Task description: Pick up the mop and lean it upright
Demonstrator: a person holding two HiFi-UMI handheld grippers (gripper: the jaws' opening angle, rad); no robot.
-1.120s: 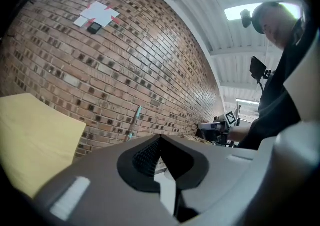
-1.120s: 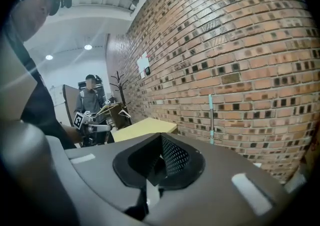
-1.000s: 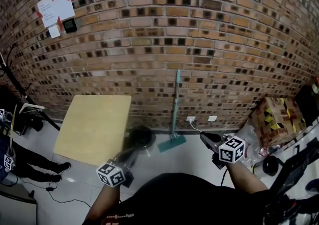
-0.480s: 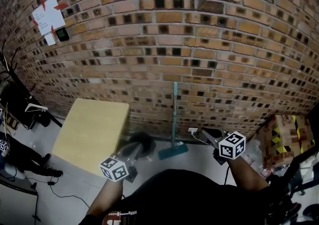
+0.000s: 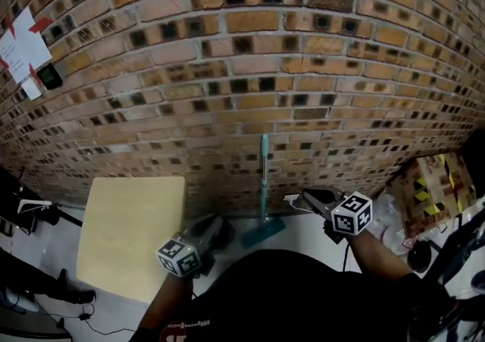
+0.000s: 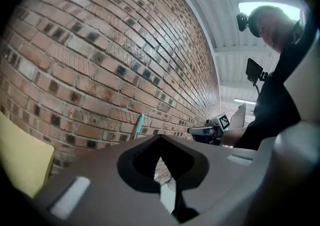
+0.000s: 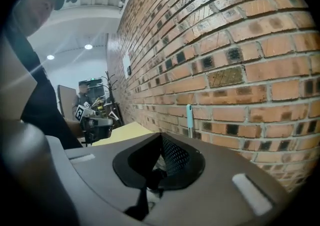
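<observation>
Against the brick wall (image 5: 242,67), almost straight in front of me, the mop (image 5: 264,170) stands upright. Its teal handle rests on the bricks and its flat head sits on the floor (image 5: 299,225) at the foot of the wall. I judge that this lean is what keeps it from falling, so by how it stands now the task looks done or very nearly done.

On each side of the mop I hold one gripper. The left gripper (image 5: 214,227) is near the mop head on its left side, and the right gripper (image 5: 306,197) is near it on the right side. Neither of them touches the mop. Both have their jaws closed together with nothing between them, which I think is correct here, because the handle needs no more support from me.

Through the opening of the right gripper I see a dark mesh thing (image 7: 172,156), perhaps a bin, but I cannot tell what is in it.

Further to the left a yellow table (image 5: 125,234) stands close to the wall. At the far right a cardboard box (image 5: 432,181) with yellow and black tape sits low by the wall. It seems closed, so its contents are hidden from me. High on the left, paper sheets (image 5: 19,48) are fixed on the bricks.
</observation>
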